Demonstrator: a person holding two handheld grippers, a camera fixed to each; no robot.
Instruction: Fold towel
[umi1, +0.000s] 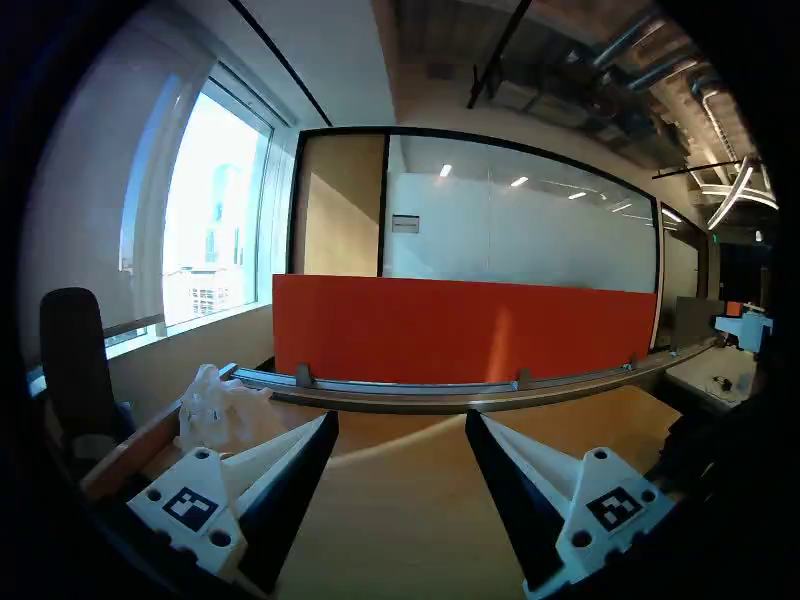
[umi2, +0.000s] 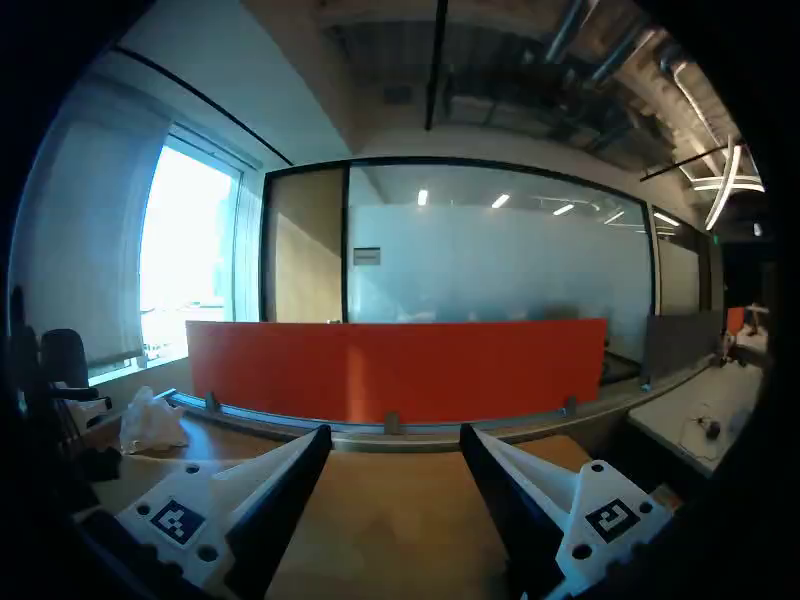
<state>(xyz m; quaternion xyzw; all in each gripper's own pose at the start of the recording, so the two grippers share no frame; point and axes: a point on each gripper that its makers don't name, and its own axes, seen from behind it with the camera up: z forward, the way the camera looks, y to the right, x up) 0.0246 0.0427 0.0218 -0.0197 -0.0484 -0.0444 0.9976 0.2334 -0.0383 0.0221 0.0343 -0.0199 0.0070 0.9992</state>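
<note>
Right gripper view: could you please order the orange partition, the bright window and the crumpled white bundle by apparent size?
1. orange partition, largest
2. bright window
3. crumpled white bundle, clearly smallest, even though it lies nearer the camera

- An open-plan office: a long wooden surface (umi1: 400, 500) backed by an orange divider panel (umi1: 460, 330).
- Behind it, a frosted glass partition wall (umi1: 520, 235) framed in black.
- Exposed ceiling pipes (umi1: 620, 60) and strip lights overhead.
- A tall window (umi1: 215, 230) looks onto city buildings.
- A dark office chair (umi1: 75, 370) and a neighbouring desk (umi2: 700, 410) stand at the sides.
</note>
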